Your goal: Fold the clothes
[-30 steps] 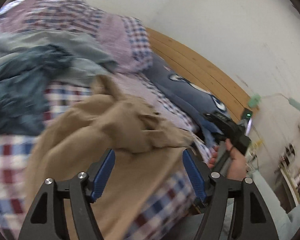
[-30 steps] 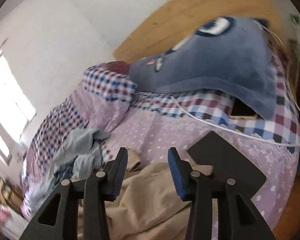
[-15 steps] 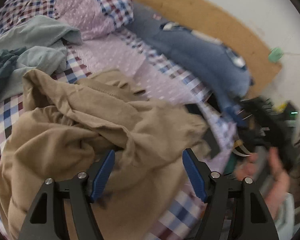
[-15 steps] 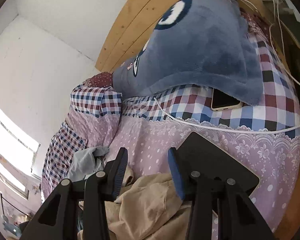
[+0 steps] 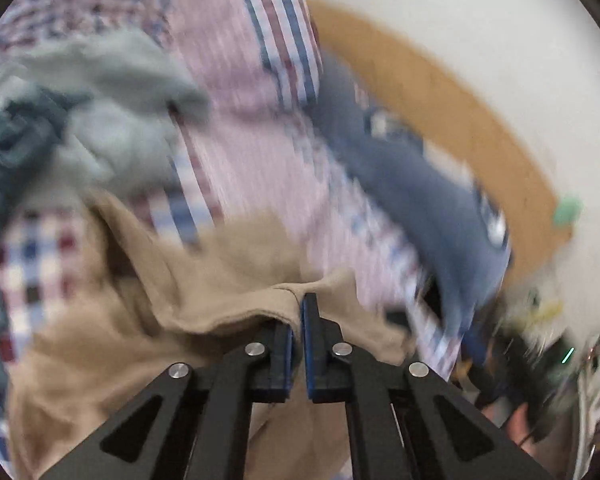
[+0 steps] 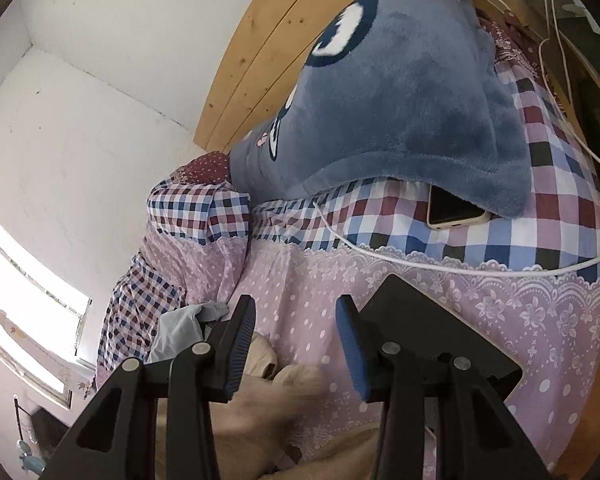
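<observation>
- Here, your left gripper (image 5: 298,316) has its jaws pressed together on a hemmed edge of the tan garment (image 5: 140,344); the fabric runs between the blue pads.
- Your right gripper (image 6: 296,344) stands half-wide, nothing between the pads, hovering above the garment's near folds.
- Tan garment: crumpled in a heap on the near part of the bed (image 6: 520,320), spreading left in the left wrist view; in the right wrist view, low in frame, under the right fingers.
- Handling, as a judgement: soft, light, limp cloth; it will drape and bunch, not hold shape. A hem or seam gives the surest bite; loose middle cloth will slip or drag extra layers.
- Where to take hold: for your right gripper, a matching corner or edge along the same hem, well apart from the left grip, so that the piece can be spread flat.
- Nearby: grey-blue clothes (image 5: 100,120) far left; blue pillow (image 6: 400,100) far, phone (image 6: 452,208) tucked under it, white cable (image 6: 420,262) across the sheet; keep clear.
</observation>
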Action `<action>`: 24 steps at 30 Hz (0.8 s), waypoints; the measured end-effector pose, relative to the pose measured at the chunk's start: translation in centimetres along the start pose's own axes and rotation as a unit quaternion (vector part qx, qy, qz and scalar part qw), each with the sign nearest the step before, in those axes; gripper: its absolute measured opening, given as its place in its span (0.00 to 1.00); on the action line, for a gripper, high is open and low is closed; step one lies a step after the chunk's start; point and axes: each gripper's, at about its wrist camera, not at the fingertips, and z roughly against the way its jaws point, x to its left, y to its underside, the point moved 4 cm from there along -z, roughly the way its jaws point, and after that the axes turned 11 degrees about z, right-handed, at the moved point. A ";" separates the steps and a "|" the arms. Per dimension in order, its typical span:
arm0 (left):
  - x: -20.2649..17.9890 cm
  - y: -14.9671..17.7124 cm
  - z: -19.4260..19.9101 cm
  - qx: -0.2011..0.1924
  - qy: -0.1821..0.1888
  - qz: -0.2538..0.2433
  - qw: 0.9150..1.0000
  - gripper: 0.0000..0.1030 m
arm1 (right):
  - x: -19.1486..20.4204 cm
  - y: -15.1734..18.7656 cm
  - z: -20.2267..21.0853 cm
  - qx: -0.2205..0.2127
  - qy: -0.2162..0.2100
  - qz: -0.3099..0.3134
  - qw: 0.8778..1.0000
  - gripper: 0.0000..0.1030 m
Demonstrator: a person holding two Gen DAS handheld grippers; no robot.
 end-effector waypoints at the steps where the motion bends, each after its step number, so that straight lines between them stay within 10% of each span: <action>1: 0.3 -1.5 1.7 -0.028 0.010 0.012 0.999 0.03 | 0.4 0.1 -0.2 0.004 -0.009 0.004 1.000 0.45; 8: 5.7 -10.3 13.3 -0.192 -0.018 0.071 0.979 0.03 | 3.6 1.5 -1.9 0.046 -0.067 0.047 0.996 0.45; 15: 14.0 -15.6 23.5 -0.312 -0.096 0.123 0.937 0.03 | 5.9 3.3 -3.6 0.086 -0.092 0.079 0.989 0.45; 24: 25.1 -15.9 23.8 -0.245 -0.222 0.172 0.928 0.04 | 8.4 6.4 -6.0 0.157 -0.116 0.122 0.973 0.45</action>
